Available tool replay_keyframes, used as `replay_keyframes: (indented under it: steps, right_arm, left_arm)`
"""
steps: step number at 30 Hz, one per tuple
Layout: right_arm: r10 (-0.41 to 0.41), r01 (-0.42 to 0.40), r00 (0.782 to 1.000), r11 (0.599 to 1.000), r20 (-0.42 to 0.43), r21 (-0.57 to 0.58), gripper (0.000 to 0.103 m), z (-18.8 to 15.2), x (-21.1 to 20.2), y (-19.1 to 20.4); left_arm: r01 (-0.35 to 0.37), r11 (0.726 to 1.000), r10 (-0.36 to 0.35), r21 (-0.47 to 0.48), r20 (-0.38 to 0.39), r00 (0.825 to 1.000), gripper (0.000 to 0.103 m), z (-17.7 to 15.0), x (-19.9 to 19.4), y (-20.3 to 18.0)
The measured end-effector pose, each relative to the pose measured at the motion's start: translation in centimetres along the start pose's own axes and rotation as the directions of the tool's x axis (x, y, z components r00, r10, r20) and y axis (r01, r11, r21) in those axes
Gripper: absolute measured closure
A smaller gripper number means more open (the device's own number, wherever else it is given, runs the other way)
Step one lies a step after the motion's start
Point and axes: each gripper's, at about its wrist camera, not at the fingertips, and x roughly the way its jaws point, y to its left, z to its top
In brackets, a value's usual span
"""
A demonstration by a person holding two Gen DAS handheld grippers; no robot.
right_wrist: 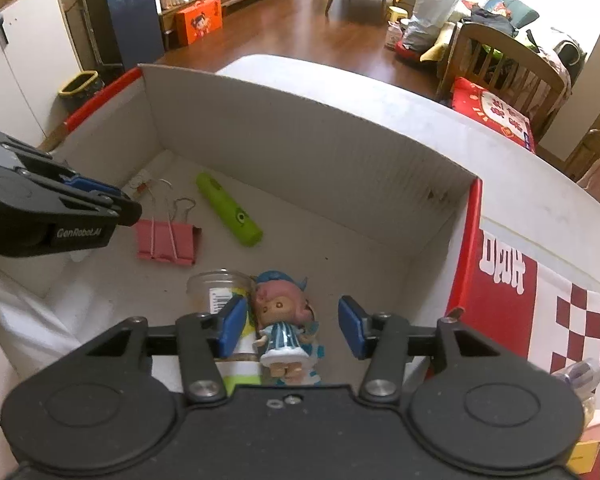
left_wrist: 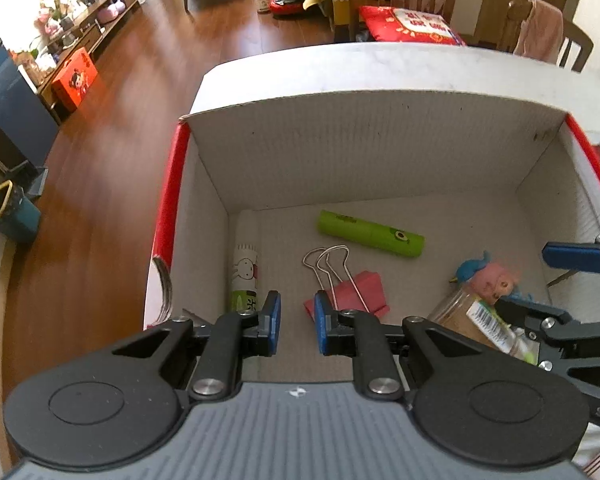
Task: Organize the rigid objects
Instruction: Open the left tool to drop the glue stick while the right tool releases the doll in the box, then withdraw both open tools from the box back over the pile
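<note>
Hiding behind doll [right_wrist: 281,322] — jar [right_wrist: 216,288], mostly unseen.

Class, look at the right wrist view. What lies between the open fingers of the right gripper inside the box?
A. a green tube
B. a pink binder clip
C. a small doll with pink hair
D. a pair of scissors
C: the doll lies on the box floor between the right gripper fingers, untouched.

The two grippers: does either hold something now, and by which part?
Nothing is held. The left gripper and the right gripper are both open above the box.
</note>
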Motion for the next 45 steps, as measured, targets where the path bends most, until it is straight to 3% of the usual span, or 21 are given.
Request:
replay_keyframes:
  steps: [12,26,33,36,45]
  right_arm:
    - [0.066,-0.068,0.996,0.997,0.060,0.031,0.041,-1.1,-3.6,-0.4]
    - [0.129,-0.131,0.983,0.991,0.132,0.004,0.035,-2.8,-8.9,-0.8]
    - [0.182,-0.183,0.967,0.983,0.179,-0.013,0.034,-4.8,-12.1,-1.4]
    - [0.189,-0.187,0.960,0.982,0.209,-0.029,0.020,-6.1,-13.7,-1.9]
    - [0.216,-0.218,0.936,0.976,0.277,-0.026,0.017,-9.9,-17.8,-4.9]
  left_arm:
    - [0.056,0.998,-0.053,-0.035,0.071,0.996,0.085,-1.3,-3.9,-0.1]
    - [0.140,0.989,-0.129,-0.053,0.175,0.976,0.085,-3.2,-9.5,-1.0]
    - [0.158,0.987,-0.146,-0.035,0.221,0.964,0.085,-4.4,-11.7,-2.3]
    - [0.173,0.985,-0.162,-0.026,0.237,0.958,0.085,-5.0,-12.6,-3.0]
    - [0.209,0.978,-0.195,-0.025,0.273,0.942,0.084,-6.7,-14.7,-6.0]
